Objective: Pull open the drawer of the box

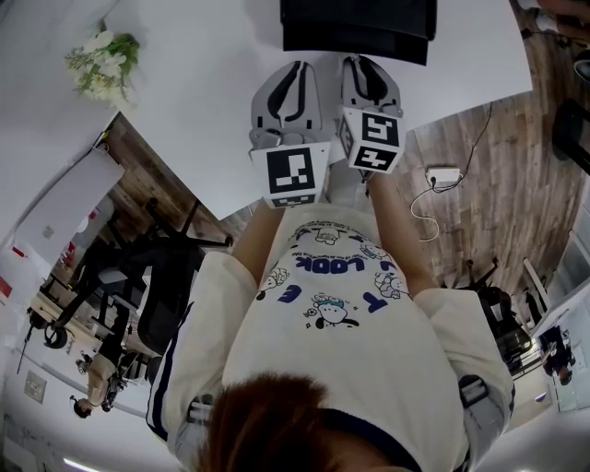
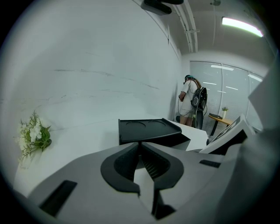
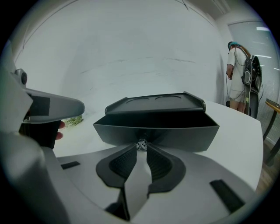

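At the far left of the white worktop (image 1: 203, 111) lies a small bunch of white flowers (image 1: 103, 64) with green leaves, well apart from everything else. Next comes the left gripper (image 1: 293, 74), which is held over the worktop. In the left gripper view, the jaws of this gripper (image 2: 140, 146) are pressed together with nothing between them. The flowers (image 2: 33, 135) appear at its left and the black box (image 2: 146, 131) just ahead, which it seems not to touch.

The box (image 1: 358, 28) stands at the far edge of the worktop, in front of both grippers. The right gripper (image 1: 369, 69) reaches to the front of it. In the right gripper view, this gripper (image 3: 142, 146) is clamped narrow on the small shiny knob (image 3: 141, 145) of the drawer (image 3: 175, 129). The drawer stands open, with its grey front panel out from under the box (image 3: 155, 105) (the top of the box has two shallow round hollows).

Further right, on the wooden floor, lies a white power strip (image 1: 442, 175) with its cable. A person (image 3: 238, 78) stands in the background by the wall.
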Available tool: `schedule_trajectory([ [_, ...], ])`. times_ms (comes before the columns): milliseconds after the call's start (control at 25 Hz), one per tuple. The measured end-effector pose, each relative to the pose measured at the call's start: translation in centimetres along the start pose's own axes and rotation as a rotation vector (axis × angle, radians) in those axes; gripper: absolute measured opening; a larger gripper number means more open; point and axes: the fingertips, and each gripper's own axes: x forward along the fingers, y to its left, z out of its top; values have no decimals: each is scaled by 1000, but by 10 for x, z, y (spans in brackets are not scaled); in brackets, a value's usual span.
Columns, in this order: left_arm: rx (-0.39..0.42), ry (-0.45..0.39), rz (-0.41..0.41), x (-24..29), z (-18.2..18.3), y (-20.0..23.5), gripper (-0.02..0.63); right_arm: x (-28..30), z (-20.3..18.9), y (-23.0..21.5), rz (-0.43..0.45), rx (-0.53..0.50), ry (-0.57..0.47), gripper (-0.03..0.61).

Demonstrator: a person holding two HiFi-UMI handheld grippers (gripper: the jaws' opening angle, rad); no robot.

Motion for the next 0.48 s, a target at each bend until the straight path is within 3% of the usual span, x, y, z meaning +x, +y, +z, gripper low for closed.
schedule_trajectory([
  [480,10,-3,-24,-7,-1,-2,29,-11,-10,6,2,1,7,86],
])
